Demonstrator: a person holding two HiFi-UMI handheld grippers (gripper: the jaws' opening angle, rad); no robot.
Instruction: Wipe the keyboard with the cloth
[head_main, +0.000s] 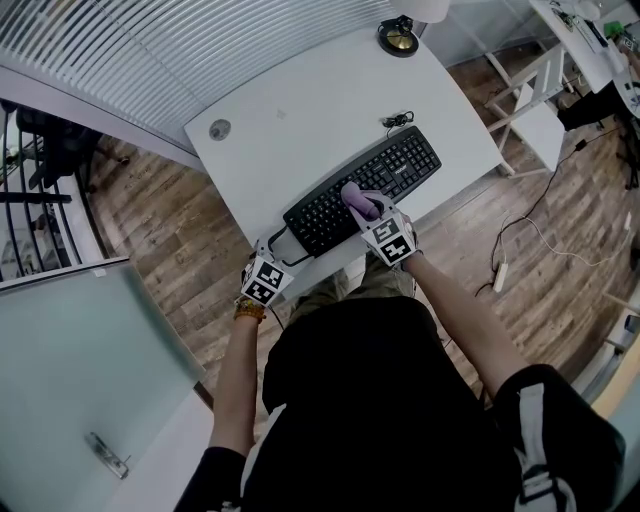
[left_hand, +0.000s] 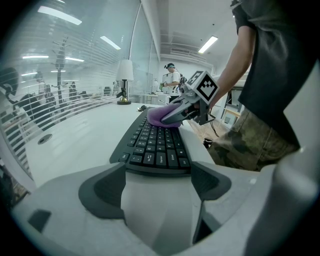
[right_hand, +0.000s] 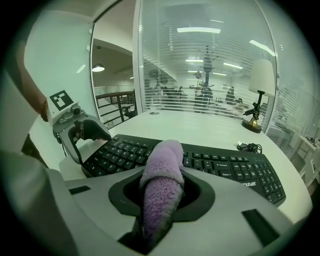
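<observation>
Seems about midway: pressing the purple cloth (right_hand: 162, 160), pinched tight in the right tongs (right_hand: 162, 187), near the middle of the keyboard (head_main: 400, 165). Bracketing its left end on the worktop (head_main: 300, 110) with left tongs (left_hand: 157, 182) spread wide. Right-hand keys probably remaining.

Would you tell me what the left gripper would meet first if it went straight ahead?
The left gripper would probably meet the near end of the keyboard first, just beyond its open jaws.
</observation>
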